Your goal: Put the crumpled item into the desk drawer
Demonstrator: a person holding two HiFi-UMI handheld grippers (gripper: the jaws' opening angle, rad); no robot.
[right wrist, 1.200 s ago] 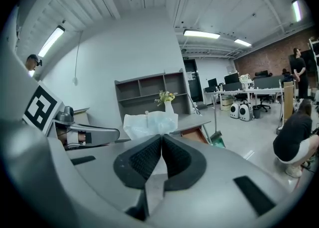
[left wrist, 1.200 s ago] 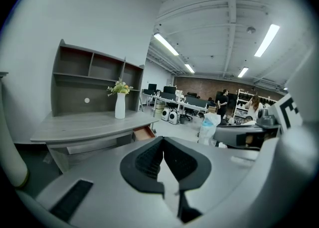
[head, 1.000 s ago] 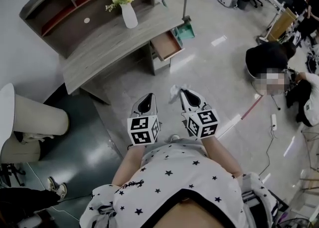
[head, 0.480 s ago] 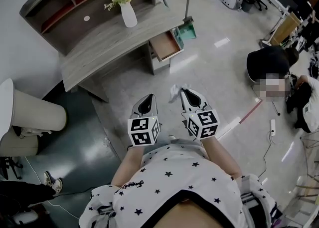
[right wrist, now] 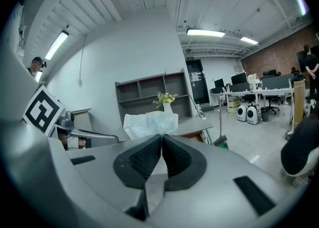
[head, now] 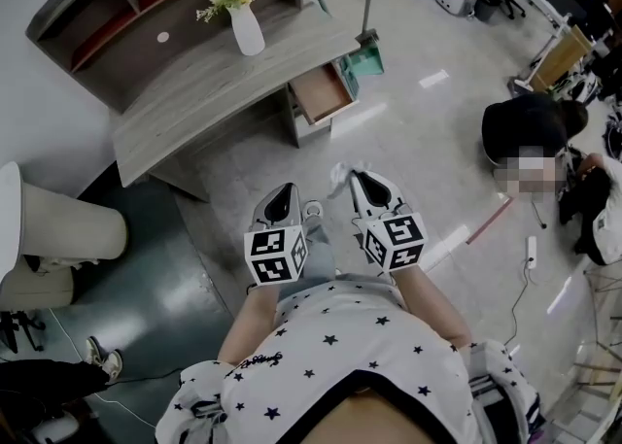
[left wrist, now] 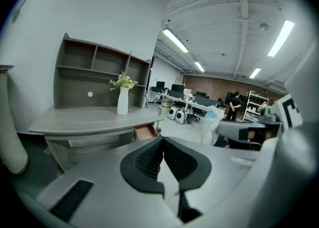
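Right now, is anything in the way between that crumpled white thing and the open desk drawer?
Nothing visible does. The crumpled item is pinched in the right gripper, and only bare floor lies between it and the open drawer. A green dustpan stands beside the drawer, off the straight path.

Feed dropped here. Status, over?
Right gripper shut on crumpled item. Left gripper shut, empty. Desk drawer open ahead, nothing seen blocking.
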